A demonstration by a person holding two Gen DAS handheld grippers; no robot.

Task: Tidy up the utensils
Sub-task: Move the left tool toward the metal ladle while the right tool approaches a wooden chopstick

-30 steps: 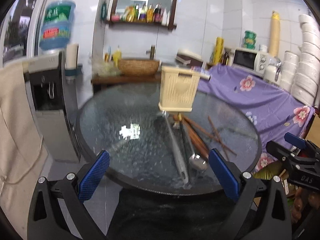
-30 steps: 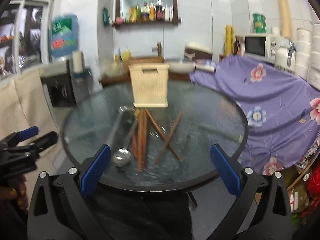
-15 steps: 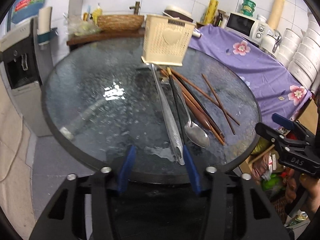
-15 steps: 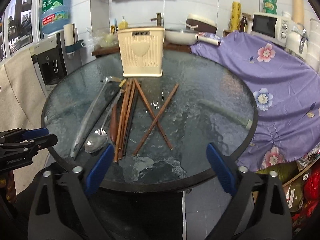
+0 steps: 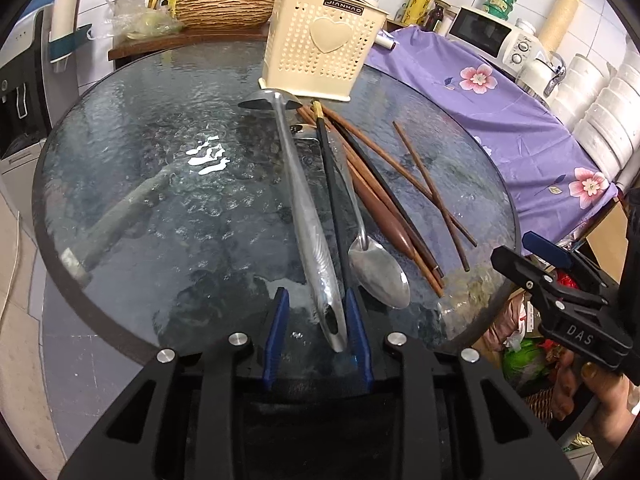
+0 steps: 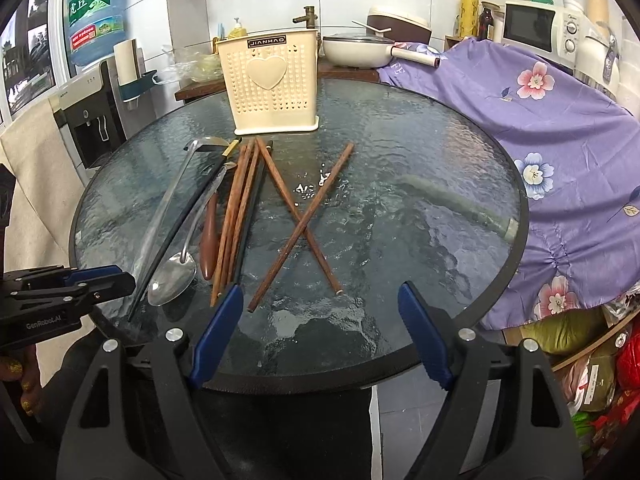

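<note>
My left gripper (image 5: 316, 312) has its pads drawn in narrow around the near end of the long steel ladle (image 5: 298, 184), the handle tip sitting between them at the table's near edge; one pad looks against the metal, the other I cannot confirm, so I call it closing, not yet gripping. My right gripper (image 6: 320, 320) hangs wide apart over the near rim of the glass table (image 6: 440, 152), holding nothing. Risk one: the handle is smooth, tapered and long, and pinched this far out the bowl end would swing down and twist in the pads. Risk two: a black chopstick (image 5: 332, 184) lies just beside the handle and runs to my right-hand pad, so I could trap both at once. The steel spoon (image 5: 378, 272) rests just right of that, near enough to get nudged off the edge if I drag instead of lifting. Past it a bundle of brown chopsticks (image 6: 236, 208) and a crossed pair (image 6: 304, 220) lie loose, and on wet-looking textured glass anything bumped would slide. Farthest, the cream utensil holder (image 5: 324, 44) stands upright with the ladle bowl touching or nearly touching its base; levering the ladle up could tip or shove that light basket
</note>
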